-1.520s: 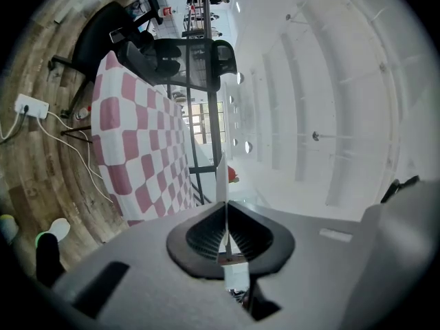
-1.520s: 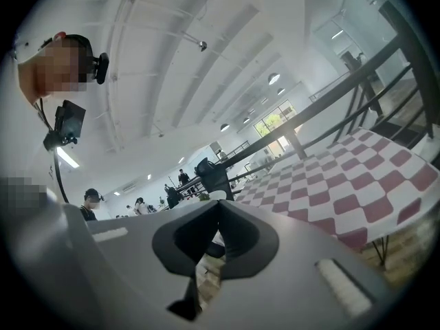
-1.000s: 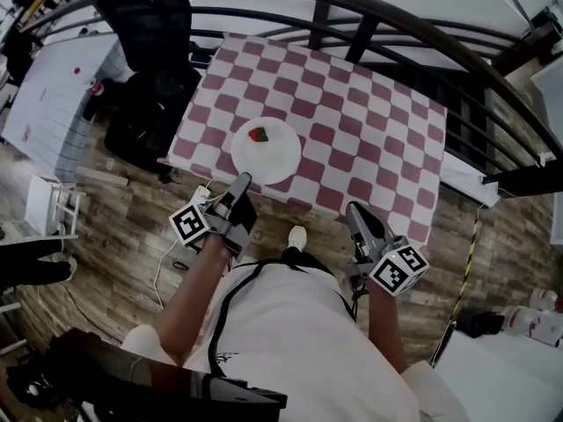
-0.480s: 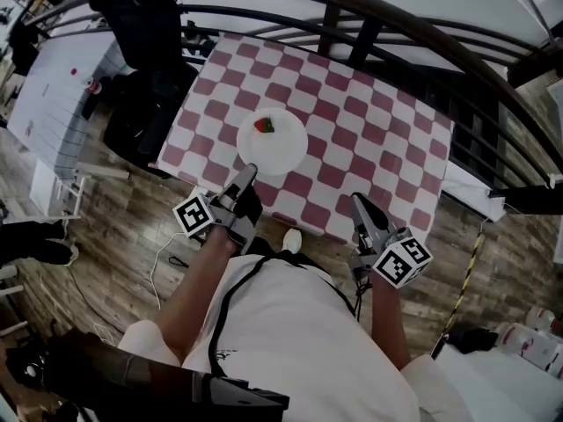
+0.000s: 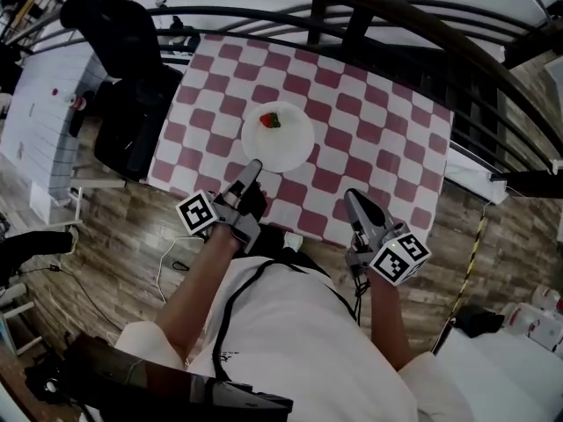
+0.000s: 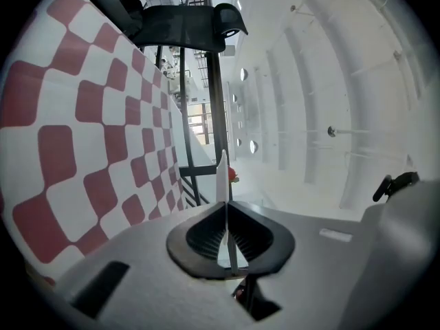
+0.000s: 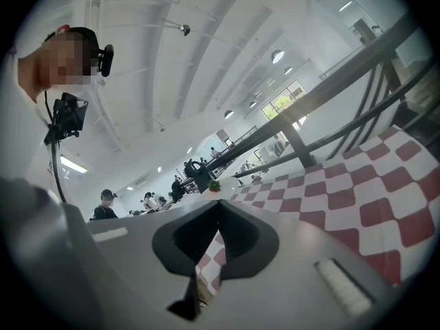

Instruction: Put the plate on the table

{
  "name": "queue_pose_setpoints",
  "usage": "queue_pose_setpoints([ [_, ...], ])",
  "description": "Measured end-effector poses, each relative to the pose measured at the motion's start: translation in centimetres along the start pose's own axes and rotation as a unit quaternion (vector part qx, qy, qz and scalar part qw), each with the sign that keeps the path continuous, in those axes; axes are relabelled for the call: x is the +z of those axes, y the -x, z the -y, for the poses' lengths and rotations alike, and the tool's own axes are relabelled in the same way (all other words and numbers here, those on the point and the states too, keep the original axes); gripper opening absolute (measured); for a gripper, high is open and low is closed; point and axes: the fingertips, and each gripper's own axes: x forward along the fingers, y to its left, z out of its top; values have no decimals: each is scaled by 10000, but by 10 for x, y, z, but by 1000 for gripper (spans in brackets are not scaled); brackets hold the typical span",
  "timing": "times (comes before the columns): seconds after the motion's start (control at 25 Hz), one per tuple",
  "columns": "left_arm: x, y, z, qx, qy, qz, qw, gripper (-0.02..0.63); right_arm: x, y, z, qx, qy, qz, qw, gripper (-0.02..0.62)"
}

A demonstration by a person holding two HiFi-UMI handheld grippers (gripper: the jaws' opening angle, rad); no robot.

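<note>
The left tool [image 5: 254,167] is pinched on the near rim of the round white plate [image 5: 280,143]. In the left gripper view the rim shows as a thin white edge clamped between the pads. The plate carries a small red fruit with a green top [image 5: 270,120] and sits over the worktop covered in a red-and-white checked cloth [image 5: 378,139]. Whether it already rests on the cloth or hangs just above it I cannot tell.

The plate lies straight ahead of the left tool, toward the dark metal railing [image 5: 352,25]. Being round, it has no long axis to line up. The right tool [image 5: 351,197] is pressed together and empty, at the worktop's near edge, apart from the plate to its right. The left hand is therefore the one in charge.

No brand or readable writing shows; the marker cubes [image 5: 197,215] bear only black-and-white squares.
</note>
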Motion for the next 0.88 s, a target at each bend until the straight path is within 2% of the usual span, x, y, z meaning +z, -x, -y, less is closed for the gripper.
queue_pose_setpoints([
  [0.28,33,-70,-32,-22,21,-446,9990,15,16,-42,40,-415,-163,126,9989,9],
  [0.56,61,-129,-70,-18,83,-660,9978,16,18,-72,68,-712,-369,215,9965,9],
  [0.88,68,-185,-108,-11,213,-927,9955,16,24,-103,101,-910,-572,334,9936,9],
])
